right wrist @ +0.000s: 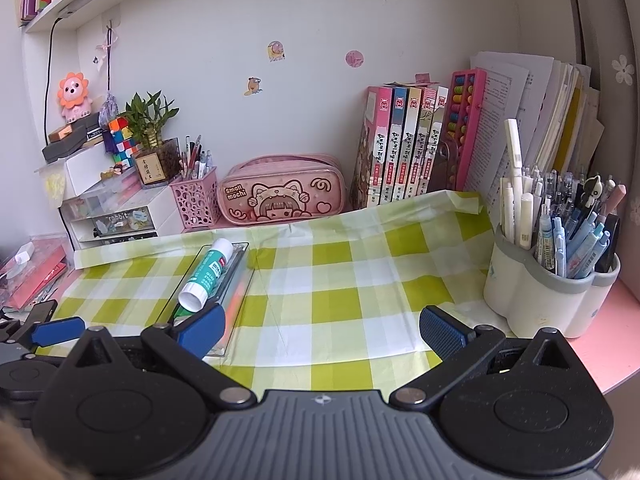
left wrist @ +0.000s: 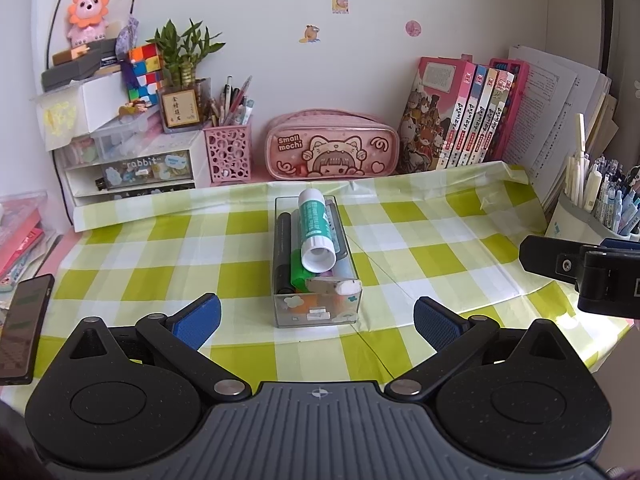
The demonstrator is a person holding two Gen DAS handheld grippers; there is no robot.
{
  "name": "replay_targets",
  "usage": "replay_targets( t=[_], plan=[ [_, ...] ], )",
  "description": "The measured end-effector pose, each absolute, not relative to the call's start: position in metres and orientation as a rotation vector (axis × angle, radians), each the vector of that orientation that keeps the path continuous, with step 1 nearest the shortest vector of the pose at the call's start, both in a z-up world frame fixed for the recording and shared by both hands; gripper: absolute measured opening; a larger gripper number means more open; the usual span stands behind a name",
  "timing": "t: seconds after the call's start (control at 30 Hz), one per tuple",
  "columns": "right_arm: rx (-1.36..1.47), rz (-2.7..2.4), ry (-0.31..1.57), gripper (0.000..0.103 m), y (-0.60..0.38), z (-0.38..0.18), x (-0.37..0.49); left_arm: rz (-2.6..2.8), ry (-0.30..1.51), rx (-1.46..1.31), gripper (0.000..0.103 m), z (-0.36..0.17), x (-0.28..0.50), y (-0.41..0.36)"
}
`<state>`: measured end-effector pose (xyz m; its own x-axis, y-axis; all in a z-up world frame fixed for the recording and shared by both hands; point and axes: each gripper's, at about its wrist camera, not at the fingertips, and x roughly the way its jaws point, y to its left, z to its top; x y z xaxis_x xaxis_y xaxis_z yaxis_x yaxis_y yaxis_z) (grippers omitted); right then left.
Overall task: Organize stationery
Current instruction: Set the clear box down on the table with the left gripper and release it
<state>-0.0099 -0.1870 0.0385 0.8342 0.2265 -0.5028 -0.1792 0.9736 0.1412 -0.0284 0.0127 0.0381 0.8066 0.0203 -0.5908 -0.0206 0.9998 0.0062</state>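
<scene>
Clear box (left wrist: pixel 316 312): stands mid-counter on the checked cloth (left wrist: pixel 420 240), probably to collect loose stationery.
Glue stick (left wrist: pixel 316 228): lies on top of the markers in the box, which looks full.
Left gripper (left wrist: pixel 317 318): wide, empty, just before the box.
Right gripper (right wrist: pixel 322 330): wide, empty, right of the box.
Hidden: lower items in the box are hard to make out.

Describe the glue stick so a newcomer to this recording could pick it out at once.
On the green-checked tablecloth, mid-desk, sits a clear plastic box of stationery. The glue stick lies on top: a fat white tube with a teal label, far thicker than the markers beneath.
</scene>
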Motion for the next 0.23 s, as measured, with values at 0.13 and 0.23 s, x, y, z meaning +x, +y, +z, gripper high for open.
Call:
replay_targets(
  t=[0.13, 0.23],
  plan=[
    [0.090, 0.215, 0.544, 0.103, -0.1869, 0.0387, -0.0099, 0.022, 0.630, -0.002, 0.098, 0.0381, -0.0287, 0.0126],
    [0.088, 0.217, 0.544, 0.103, -0.1865, 0.0384, -0.0096, 0.017, 0.626, -0.002, 0.098, 0.0381, -0.0286, 0.0128]
  ],
)
